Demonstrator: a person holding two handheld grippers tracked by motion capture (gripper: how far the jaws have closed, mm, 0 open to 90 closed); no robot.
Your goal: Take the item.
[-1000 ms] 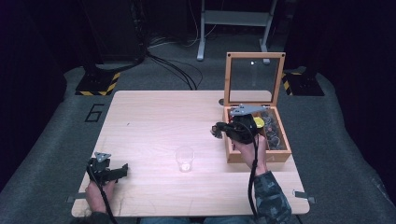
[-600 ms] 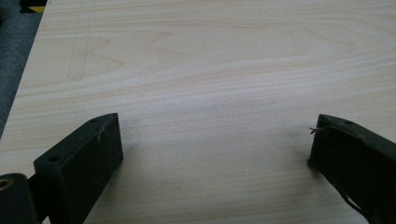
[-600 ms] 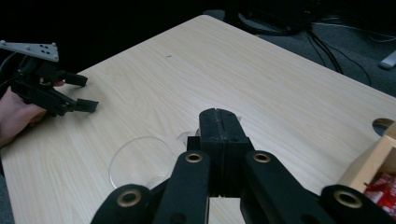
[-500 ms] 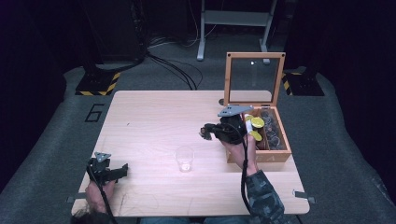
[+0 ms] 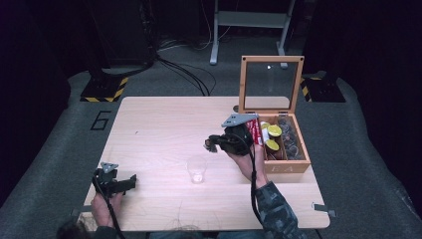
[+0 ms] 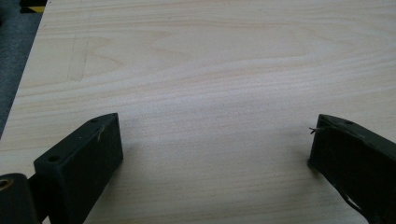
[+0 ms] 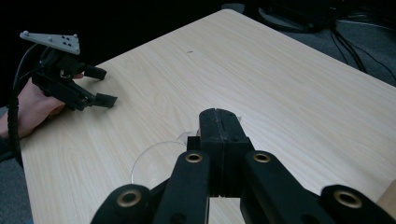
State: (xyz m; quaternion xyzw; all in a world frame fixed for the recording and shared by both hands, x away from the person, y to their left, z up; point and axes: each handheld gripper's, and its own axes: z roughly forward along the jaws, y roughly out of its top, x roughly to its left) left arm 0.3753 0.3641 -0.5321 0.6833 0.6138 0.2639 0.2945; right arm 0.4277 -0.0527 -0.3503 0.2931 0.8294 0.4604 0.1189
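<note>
Pale wood grain ran across the worktop [image 5: 164,124], and much of what we saw on it was partial. From the high view the right tongs [image 5: 213,144] were a dark lump held above the board, between the clear cup [image 5: 197,169] and the wooden box [image 5: 286,164]; we could not read their jaws from there. The right gripper view settled it: the two black jaws were pressed flat together with nothing between them. That same view cut the cup [image 7: 154,161] down to a faint curved rim behind the jaws, its body hidden.

The box stood at the worktop's right edge with its glass lid [image 5: 270,84] raised upright. Its compartments held small round things, some yellow-topped, too small for us to name; a red and white item at the box's left wall was half covered by the right hand [image 5: 244,157].

The left tongs [image 5: 130,180] lay near the front left corner, held by the left hand [image 5: 105,204], which the frame's bottom edge clipped. The left gripper view showed its jaws spread wide over bare wood, empty. In the right gripper view we saw those left tongs [image 7: 100,86] from afar, spread apart, with the grey plate on top.
</note>
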